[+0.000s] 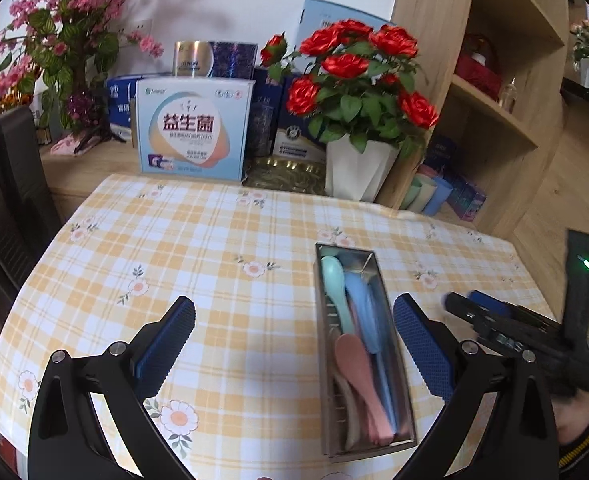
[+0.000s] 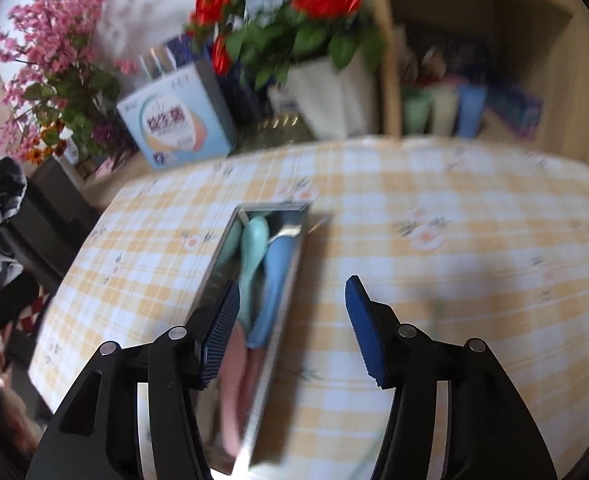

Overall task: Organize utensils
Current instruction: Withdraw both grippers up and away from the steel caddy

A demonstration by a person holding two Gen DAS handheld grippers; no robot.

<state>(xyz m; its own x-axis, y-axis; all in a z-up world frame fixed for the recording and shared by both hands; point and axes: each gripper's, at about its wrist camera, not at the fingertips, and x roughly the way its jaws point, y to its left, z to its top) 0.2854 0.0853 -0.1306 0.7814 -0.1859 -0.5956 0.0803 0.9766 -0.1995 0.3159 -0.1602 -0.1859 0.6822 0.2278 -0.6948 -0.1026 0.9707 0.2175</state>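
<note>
Two hand-held grippers hang over the checked surface (image 1: 214,248), both spread wide and holding nothing. Left hand-held gripper (image 1: 294,312) has bare cloth between its fingers, and its right finger (image 1: 422,344) stands just beside the steel tray (image 1: 390,340). In the tray lie a green spoon (image 1: 334,284), a blue spoon (image 1: 364,308) and a pink spoon (image 1: 354,364), side by side lengthways. Right hand-held gripper (image 2: 292,292) hovers at the tray's right side, its left finger (image 2: 222,328) over the tray's near half. Behind stand a box (image 1: 194,132) and red roses (image 1: 354,68).
</note>
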